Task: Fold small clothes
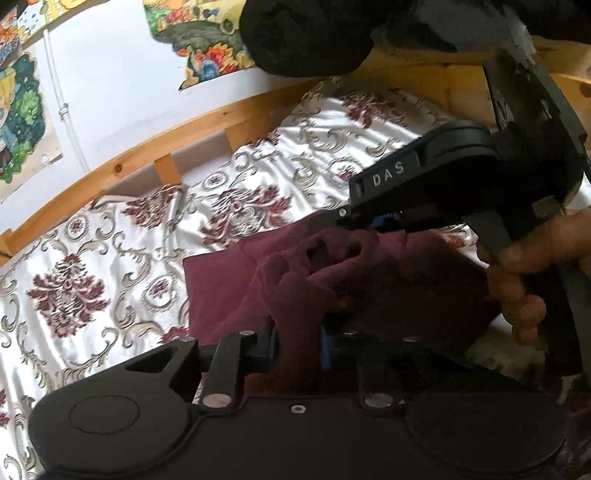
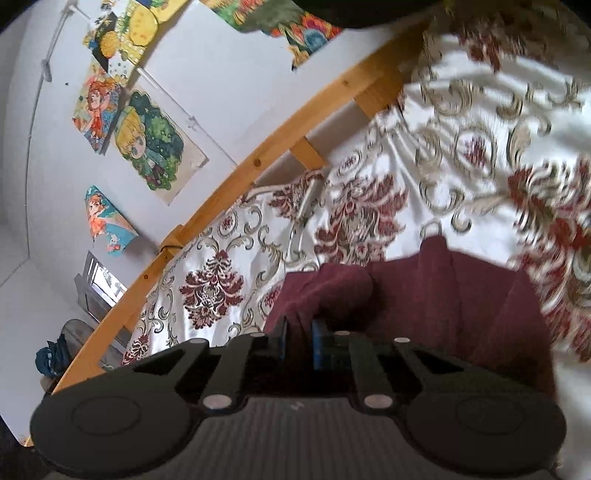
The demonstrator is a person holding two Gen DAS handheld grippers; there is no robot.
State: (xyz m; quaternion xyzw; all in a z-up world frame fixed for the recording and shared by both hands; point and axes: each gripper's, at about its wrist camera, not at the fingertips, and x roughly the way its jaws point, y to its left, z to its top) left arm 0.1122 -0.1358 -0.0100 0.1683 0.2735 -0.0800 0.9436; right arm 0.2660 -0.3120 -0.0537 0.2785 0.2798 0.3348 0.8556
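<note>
A small maroon garment (image 1: 229,288) lies bunched on the patterned bedspread (image 1: 92,277). My left gripper (image 1: 298,345) is shut on a fold of the maroon garment near its front edge. The right gripper (image 1: 373,221) shows in the left wrist view, held by a hand (image 1: 524,273), its tips pinching the garment's far edge. In the right wrist view the right gripper (image 2: 298,341) is shut on the maroon garment (image 2: 443,295), which hangs lifted in front of it.
A wooden bed rail (image 1: 147,155) runs along the far side of the bedspread (image 2: 369,206). Cartoon posters (image 2: 155,144) hang on the white wall behind. A dark object (image 1: 306,33) hangs at the top of the left view.
</note>
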